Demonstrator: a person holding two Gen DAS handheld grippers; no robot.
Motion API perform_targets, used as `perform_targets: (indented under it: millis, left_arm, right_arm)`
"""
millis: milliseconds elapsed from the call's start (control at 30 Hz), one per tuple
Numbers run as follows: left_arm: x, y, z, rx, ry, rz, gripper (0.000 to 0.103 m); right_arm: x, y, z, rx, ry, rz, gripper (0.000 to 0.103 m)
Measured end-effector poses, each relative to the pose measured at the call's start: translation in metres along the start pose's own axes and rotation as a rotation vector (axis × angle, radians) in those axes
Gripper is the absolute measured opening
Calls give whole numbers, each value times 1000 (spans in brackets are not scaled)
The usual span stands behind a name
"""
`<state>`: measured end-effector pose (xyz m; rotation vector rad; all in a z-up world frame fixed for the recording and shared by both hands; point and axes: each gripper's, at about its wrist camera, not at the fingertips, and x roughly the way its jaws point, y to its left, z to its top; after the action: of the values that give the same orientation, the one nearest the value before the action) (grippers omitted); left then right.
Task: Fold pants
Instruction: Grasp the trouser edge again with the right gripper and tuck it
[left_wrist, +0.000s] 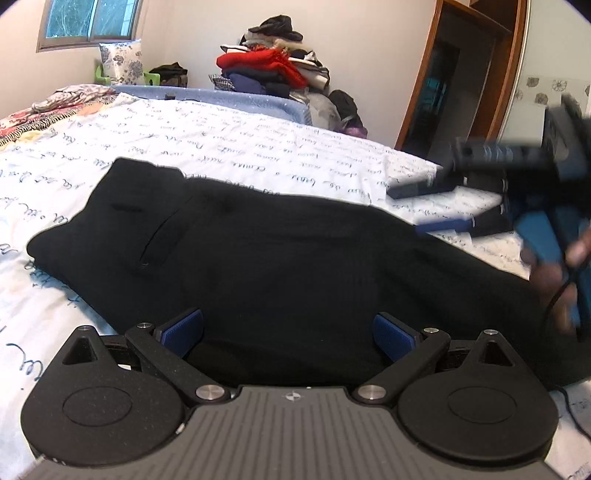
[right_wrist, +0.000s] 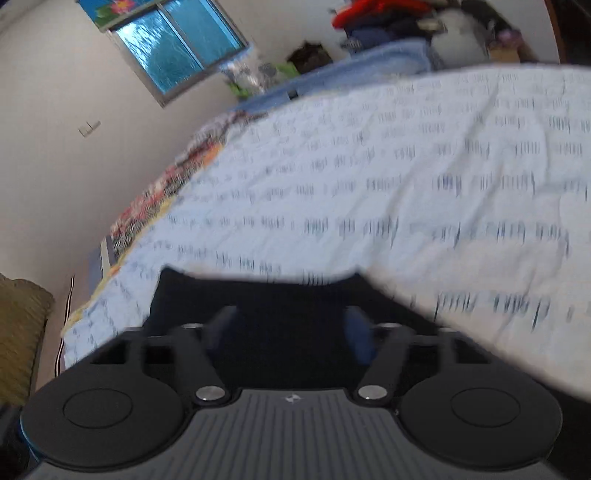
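Black pants (left_wrist: 277, 251) folded on bed (left_wrist: 258, 144)

A heap of clothes (left_wrist: 275, 70) is sitting at top centre, a window (left_wrist: 90, 18) glowing upper left, a wooden wardrobe (left_wrist: 469, 70) standing upper right.

Motion blur smears the right gripper (left_wrist: 447, 206) and the bedsheet (right_wrist: 406, 184) print in the right wrist view.

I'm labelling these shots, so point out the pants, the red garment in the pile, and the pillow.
Pants (left_wrist: 280, 258), left wrist view, middle of the black fabric.
Red garment (left_wrist: 266, 61), left wrist view, its top fold.
Pillow (left_wrist: 122, 61), left wrist view, centre of the floral cover.
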<state>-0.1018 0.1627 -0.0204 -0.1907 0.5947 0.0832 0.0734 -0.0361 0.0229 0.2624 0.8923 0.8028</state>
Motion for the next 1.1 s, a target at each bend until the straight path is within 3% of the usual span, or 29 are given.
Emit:
perform_targets:
  millis: [67,133,200,300,367,567,667,767,867,933,1000,1100]
  left_arm:
    - [3,-7,-6,54,-15,17,103]
    - [4,-12,-8,78,-19,32,103]
    - [5,-9,-8,62,-20,21,103]
    - [4,-3,-8,32,-30,1,103]
    - [5,-3,-9,31,-30,-2,103]
    - [5,-6,-8,37,-28,1,103]
    - [6,-6,-8,41,-27,4,103]
    - [6,-7,-8,48,-26,10,103]
    - [6,-8,-8,51,-27,13,103]
    - [5,-8,-9,52,-27,15,103]
    - [5,-9,-9,55,-28,20,103]
    - [6,-12,-9,69,-25,36,103]
  right_arm:
    - [21,-9,-16,4,53,-80,77]
    - [15,-17,-26,26,-30,-58,77]
    - [-4,-20,-27,149,-63,-91,78]
    - [-71,-32,-54,312,-251,-25,78]
    - [-121,-50,-86,452,-363,-25,78]
    - [-266,-112,-193,826,-686,-287,79]
    - [-315,-132,-235,963,-876,-332,79]
    - [-339,-154,-257,1068,-989,-328,79]
    - [-344,-178,-260,1158,-990,-307,79]
    - [-340,-188,-252,1187,-905,-386,79]
    - [-341,-193,-251,1173,-894,-457,79]
    - [-334,-213,-249,1173,-862,-411,78]
